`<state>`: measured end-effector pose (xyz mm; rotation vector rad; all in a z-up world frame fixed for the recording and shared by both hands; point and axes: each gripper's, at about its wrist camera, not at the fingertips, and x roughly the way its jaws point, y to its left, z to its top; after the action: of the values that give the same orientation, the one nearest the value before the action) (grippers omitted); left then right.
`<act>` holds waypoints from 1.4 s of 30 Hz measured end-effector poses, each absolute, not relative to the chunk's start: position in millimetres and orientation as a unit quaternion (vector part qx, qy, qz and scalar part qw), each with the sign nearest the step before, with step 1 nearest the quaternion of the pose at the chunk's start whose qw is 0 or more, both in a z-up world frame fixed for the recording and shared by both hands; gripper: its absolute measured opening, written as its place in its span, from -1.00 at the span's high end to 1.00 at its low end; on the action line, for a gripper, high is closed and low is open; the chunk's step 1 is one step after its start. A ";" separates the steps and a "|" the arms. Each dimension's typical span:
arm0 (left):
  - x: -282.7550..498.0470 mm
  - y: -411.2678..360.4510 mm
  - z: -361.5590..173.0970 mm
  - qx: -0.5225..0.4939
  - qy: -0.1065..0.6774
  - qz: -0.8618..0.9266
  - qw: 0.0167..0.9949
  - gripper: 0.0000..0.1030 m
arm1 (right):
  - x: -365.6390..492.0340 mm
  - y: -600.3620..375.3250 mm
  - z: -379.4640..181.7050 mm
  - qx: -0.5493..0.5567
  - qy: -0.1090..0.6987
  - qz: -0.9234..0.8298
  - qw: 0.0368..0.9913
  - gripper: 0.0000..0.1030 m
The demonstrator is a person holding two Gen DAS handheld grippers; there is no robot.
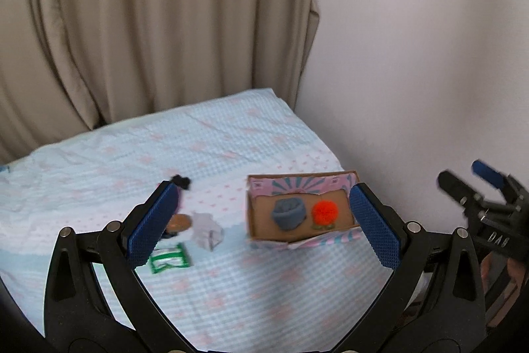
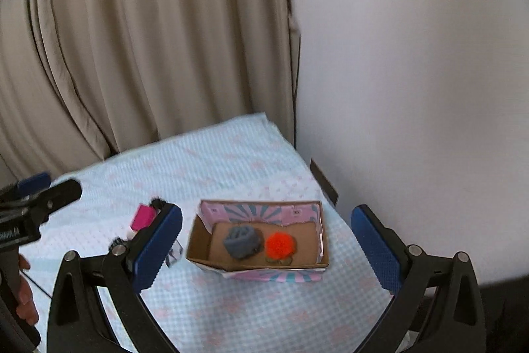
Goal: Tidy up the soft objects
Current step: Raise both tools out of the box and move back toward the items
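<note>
Both grippers hang above the bed with jaws spread wide and nothing between them: the left gripper [image 1: 264, 220] and the right gripper [image 2: 266, 248]. Below lies a pale blue checked bedcover [image 1: 231, 286]. On it, a green packet [image 1: 170, 258] sits nearest, then a white crumpled cloth [image 1: 206, 229]. To their right stands an open cardboard box [image 2: 211, 257] holding 2 soft things side by side, a grey rolled sock [image 2: 241, 241] and an orange pompom [image 2: 279, 245]. Beyond hang beige curtains [image 1: 148, 22].
</note>
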<state>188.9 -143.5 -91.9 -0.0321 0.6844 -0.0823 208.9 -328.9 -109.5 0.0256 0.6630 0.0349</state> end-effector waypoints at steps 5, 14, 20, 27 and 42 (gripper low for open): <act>145.3 -98.1 -84.7 -0.028 0.325 -0.035 0.945 -0.99 | 168.0 -297.4 -95.8 -0.016 0.284 0.003 0.959 -0.98; 105.3 -14.0 -84.0 -0.029 0.317 -0.035 0.947 -0.99 | 140.0 -231.6 -83.9 -0.008 0.262 0.023 0.965 -0.98; 101.2 36.3 -96.6 -0.012 0.324 -0.054 0.944 -0.99 | 138.0 -179.0 -93.0 0.001 0.270 0.025 0.962 -0.98; 116.9 85.2 -140.8 0.018 0.347 -0.105 0.932 -0.99 | 140.3 -128.1 -119.8 0.023 0.290 0.011 0.957 -0.98; 212.1 103.1 -290.5 0.063 0.401 -0.206 0.890 -0.99 | 218.7 -64.0 -239.6 -0.002 0.350 -0.003 0.937 -0.98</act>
<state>212.1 103.1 -290.5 0.1307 0.8328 -0.4277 218.7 -64.0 -239.6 -0.0044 0.7160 -0.0052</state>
